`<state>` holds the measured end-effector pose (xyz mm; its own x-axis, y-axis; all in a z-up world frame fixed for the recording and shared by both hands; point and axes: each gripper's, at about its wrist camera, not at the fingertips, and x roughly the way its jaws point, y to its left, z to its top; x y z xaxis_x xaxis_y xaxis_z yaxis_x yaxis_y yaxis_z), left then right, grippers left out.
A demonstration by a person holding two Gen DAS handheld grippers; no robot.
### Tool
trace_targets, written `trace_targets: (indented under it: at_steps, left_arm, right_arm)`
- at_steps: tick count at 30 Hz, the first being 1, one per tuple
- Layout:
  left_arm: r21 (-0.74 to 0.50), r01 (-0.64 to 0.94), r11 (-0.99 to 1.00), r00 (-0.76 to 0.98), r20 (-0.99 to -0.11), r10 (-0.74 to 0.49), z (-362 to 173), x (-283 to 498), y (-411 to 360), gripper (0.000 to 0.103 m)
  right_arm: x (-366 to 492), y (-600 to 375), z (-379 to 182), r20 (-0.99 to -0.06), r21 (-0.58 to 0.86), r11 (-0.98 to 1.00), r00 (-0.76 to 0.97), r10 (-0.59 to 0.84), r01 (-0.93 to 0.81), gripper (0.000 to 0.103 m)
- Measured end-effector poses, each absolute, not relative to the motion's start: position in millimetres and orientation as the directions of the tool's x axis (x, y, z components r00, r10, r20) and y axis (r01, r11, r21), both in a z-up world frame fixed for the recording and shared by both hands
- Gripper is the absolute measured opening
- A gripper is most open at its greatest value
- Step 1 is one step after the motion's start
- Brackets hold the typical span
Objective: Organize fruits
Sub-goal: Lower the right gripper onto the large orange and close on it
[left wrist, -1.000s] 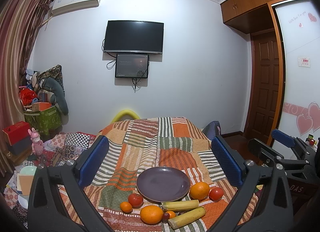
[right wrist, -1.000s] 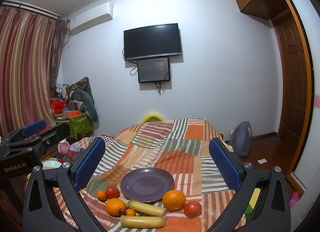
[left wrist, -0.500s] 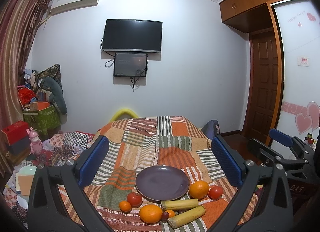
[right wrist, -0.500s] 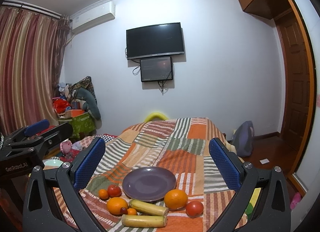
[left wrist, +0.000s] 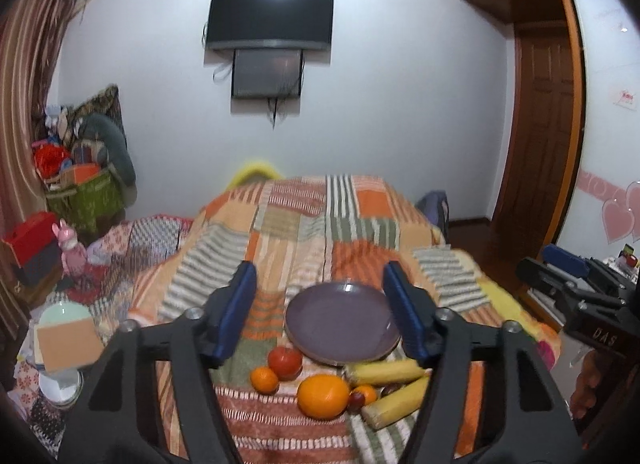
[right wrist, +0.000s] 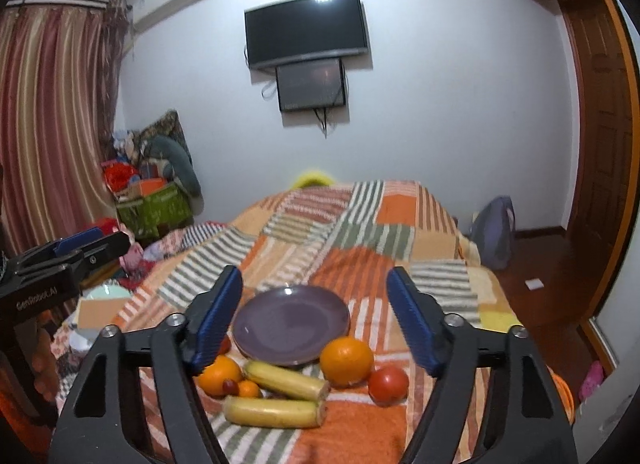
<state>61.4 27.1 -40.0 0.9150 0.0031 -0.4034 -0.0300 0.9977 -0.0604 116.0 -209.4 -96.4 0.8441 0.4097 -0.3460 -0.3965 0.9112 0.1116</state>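
1. While the left gripper [left wrist: 318, 306] and right gripper [right wrist: 314, 310] are held above the bed [right wrist: 360, 264], their fingers have just been narrowed and are spread, nothing between them.
2. The fruits are seen before the empty plate [right wrist: 291, 322]: tomato [left wrist: 285, 363], orange [left wrist: 323, 396], bananas [right wrist: 274, 412].
3. Tomatoes are judged soft, oranges firm; mid-body holds suit.
4. A small dark fruit [left wrist: 356, 401] is hard to identify.

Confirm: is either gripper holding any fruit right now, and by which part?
Nothing held. Left gripper and right gripper have just been closing, fingers empty.
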Motion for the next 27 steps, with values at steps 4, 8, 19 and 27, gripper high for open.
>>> trace_targets:
  at_steps: [4,8,19,27]
  left_arm:
    - [-0.08,-0.051,0.995,0.869,-0.494,0.005,-63.7,80.1,42.4,0.049]
    - [-0.098,-0.066,0.993,0.832,-0.555,0.0,-88.9,95.4,56.8,0.049]
    - [-0.114,-0.024,0.993,0.682,-0.728,-0.067,-153.6,123.0,57.7,0.061]
    - [-0.108,-0.005,0.994,0.592,-0.801,-0.084,-187.8,136.2,43.6,0.07]
  right_arm:
    - [126.2,-213.7,-111.1,-0.413,0.106,0.916,0.821,0.394,-0.387,0.06]
    - [134.0,-218.4,-127.8,-0.486,0.105,0.919,0.786,0.381,-0.381,0.055]
    - [164.5,-224.4,-166.8,-0.633,0.126,0.92,0.683,0.363,-0.372,0.055]
    - [178.7,-218.7,-184.5,-0.684,0.155,0.918,0.631,0.366,-0.365,0.057]
